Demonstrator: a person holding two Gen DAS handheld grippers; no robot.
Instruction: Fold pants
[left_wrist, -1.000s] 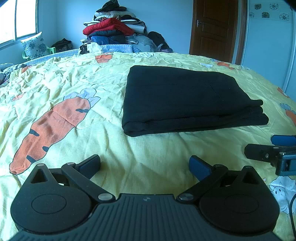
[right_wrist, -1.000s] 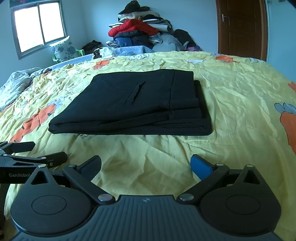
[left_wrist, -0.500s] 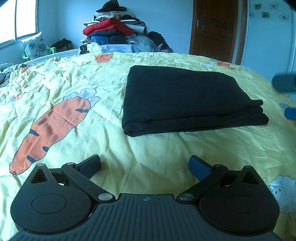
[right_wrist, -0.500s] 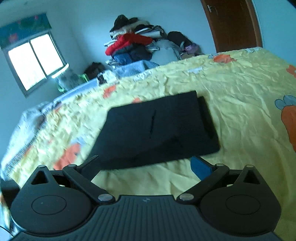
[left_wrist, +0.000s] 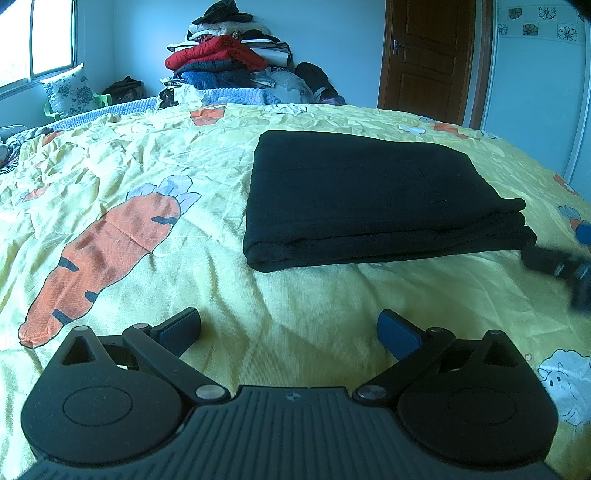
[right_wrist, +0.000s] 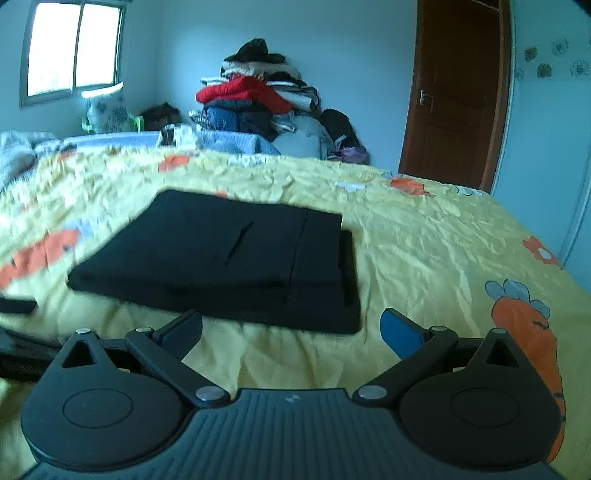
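The black pants (left_wrist: 369, 195) lie folded into a flat rectangular stack on the yellow carrot-print bedspread (left_wrist: 147, 177). They also show in the right wrist view (right_wrist: 229, 258), with a pocket slit on top. My left gripper (left_wrist: 290, 328) is open and empty, low over the bedspread in front of the stack's near edge. My right gripper (right_wrist: 291, 328) is open and empty, just short of the stack's near right corner. The right gripper shows blurred at the right edge of the left wrist view (left_wrist: 557, 262).
A pile of clothes (left_wrist: 225, 55) stands beyond the far edge of the bed. A brown door (left_wrist: 428, 55) is at the back right. A window (right_wrist: 74, 48) and a floral pillow (left_wrist: 68, 92) are at the back left.
My right gripper rose and tilted, then came back down level near the stack's right corner. My left gripper and the pants have not moved.
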